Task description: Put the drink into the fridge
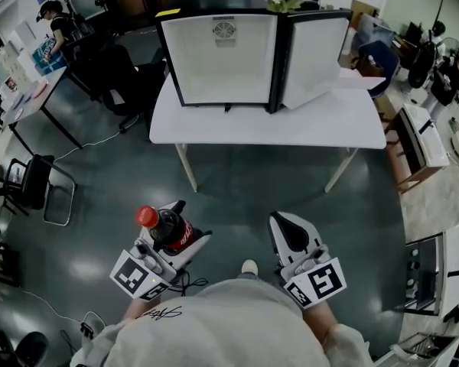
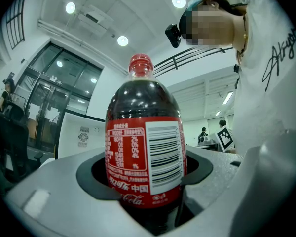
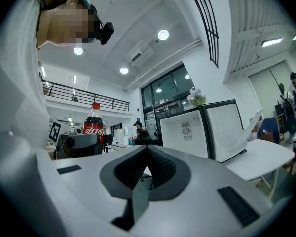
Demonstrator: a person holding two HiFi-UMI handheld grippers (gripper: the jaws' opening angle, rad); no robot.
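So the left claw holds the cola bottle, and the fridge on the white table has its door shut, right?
Not quite. The door of the fridge stands open, as the head view shows. The rest holds: the left claw grips the cola bottle, and the fridge sits on the white table.

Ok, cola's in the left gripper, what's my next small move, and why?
Probably carry the cola bottle forward toward the fridge: the left gripper is shut on it and holds it upright, the fridge door already stands open, and the fridge sits on the table some way ahead.
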